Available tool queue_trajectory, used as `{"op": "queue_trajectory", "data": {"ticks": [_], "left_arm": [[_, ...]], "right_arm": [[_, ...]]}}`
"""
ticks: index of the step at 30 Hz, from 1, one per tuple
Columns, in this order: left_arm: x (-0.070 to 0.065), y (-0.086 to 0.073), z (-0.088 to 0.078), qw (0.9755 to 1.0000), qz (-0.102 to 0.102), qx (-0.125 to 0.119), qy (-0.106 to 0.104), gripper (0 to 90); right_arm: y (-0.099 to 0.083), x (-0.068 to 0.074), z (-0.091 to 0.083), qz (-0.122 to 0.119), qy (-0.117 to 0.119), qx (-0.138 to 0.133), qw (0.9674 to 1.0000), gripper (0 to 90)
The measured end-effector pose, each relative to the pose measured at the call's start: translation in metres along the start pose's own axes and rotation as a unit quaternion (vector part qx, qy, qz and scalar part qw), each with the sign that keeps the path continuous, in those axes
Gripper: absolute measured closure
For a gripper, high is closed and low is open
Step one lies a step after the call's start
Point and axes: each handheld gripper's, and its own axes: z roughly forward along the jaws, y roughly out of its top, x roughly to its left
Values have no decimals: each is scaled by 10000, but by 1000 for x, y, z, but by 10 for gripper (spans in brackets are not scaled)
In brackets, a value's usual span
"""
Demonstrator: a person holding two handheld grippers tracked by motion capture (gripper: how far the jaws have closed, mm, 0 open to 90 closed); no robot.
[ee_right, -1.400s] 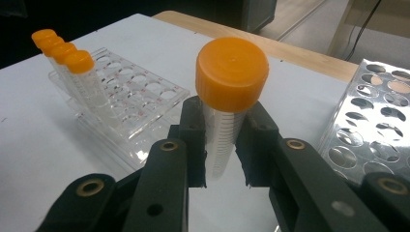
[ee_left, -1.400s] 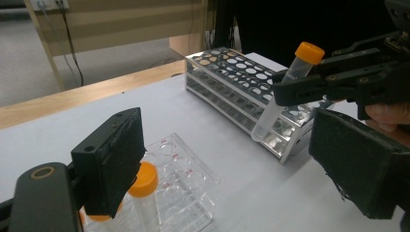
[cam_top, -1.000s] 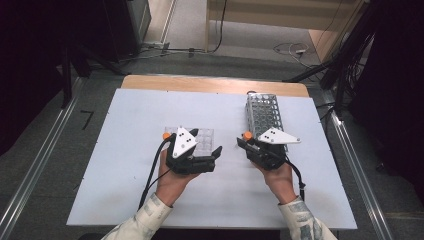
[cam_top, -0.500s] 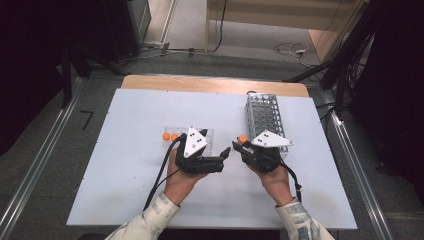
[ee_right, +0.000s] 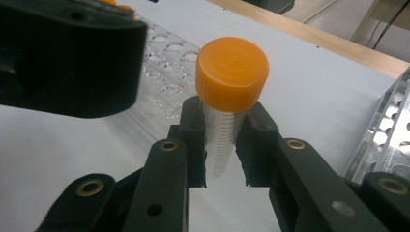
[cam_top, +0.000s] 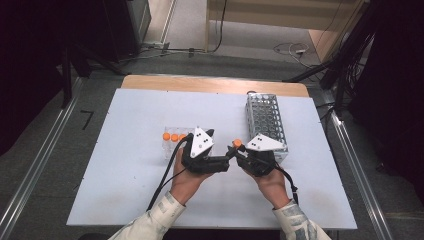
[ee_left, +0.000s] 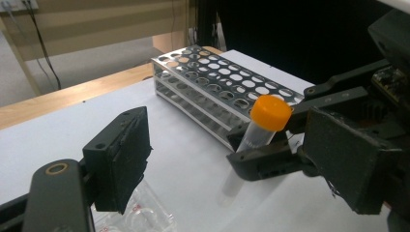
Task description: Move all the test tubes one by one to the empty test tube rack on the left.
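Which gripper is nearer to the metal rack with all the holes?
Right. The right gripper holds an orange-capped tube right beside the metal rack; the left gripper sits farther off, toward the clear rack.

The centrifuge tube [ee_right: 223, 137] is clear, glossy plastic with printed graduations, and its orange screw cap [ee_right: 232, 72] is smooth, satiny plastic. The right gripper [ee_right: 224, 145] has matt black plastic jaws with brass-coloured pins. The tube rack [ee_left: 220, 89] at upper centre is bright perforated metal. The desk [cam_top: 135, 115] has a matt white top with a wooden edge. The clear rack [cam_top: 175, 145] looks like glossy transparent plastic.
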Motion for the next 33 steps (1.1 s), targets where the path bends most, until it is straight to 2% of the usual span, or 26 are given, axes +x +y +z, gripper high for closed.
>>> {"op": "queue_trajectory", "data": {"ticks": [6, 10, 11, 17, 20, 22, 29, 30, 33], "left_arm": [[0, 1, 2, 9999, 2, -6, -155, 293], [-1, 1, 4, 9995, 6, 45, -317, 387], [-1, 1, 5, 9993, -2, 44, -375, 443], [-4, 0, 10, 9981, 37, 127, -594, 539], [-7, -1, 13, 9979, 86, 188, -614, 621], [-7, -1, 13, 9983, 139, 199, -539, 680], [-6, 1, 12, 9983, 158, 208, -523, 698], [-6, 2, 11, 9983, 151, 184, -527, 699], [-4, 6, 9, 9984, 131, 123, -534, 700]], "right_arm": [[-1, 4, 3, -54, 50, 41, 10000, 722], [-1, 6, 3, -59, 68, 45, 9999, 722], [-1, 7, 3, -48, 73, 48, 10000, 722], [-1, 8, 3, -85, 107, 42, 9999, 722], [-1, 10, 4, -112, 129, 30, 9999, 721], [0, 10, 3, -114, 128, 22, 9998, 721], [0, 10, 3, -54, 180, 10, 9998, 713], [0, 9, 2, -41, 208, -17, 9998, 681], [2, 8, 2, 19, 286, -29, 9996, 408]]}}
